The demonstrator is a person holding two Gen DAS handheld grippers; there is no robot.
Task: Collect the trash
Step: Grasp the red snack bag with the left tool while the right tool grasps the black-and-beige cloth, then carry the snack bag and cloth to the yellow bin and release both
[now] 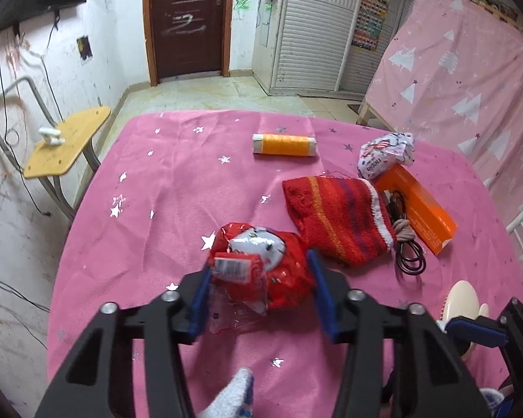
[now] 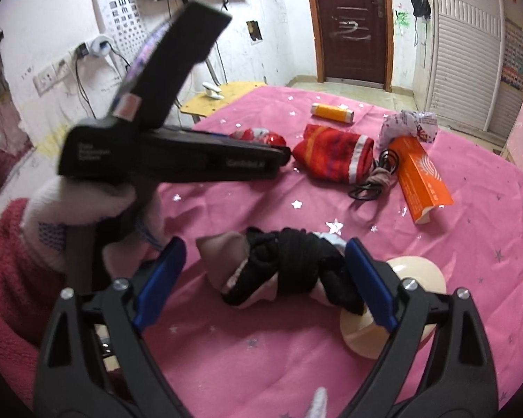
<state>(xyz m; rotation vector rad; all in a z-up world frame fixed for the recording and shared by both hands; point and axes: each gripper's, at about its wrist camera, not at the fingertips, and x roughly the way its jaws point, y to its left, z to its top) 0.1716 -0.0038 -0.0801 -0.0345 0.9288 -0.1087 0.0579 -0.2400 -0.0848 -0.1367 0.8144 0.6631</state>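
Between the left gripper's (image 1: 259,278) blue fingers, a red wrapper (image 1: 261,264).

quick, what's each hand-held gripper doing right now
Left hand-held gripper: open, fingers on either side of the red wrapper, not clamped.
Right hand-held gripper: open around the black and pink cloth bundle, not gripping it.

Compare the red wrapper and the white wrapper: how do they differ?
The red wrapper lies near, between the left gripper's open jaws; the white wrapper lies far, beside the orange box. The red one is shiny foil with a barcode; the white one is printed with small patterns. Both are crumpled on the pink cloth.
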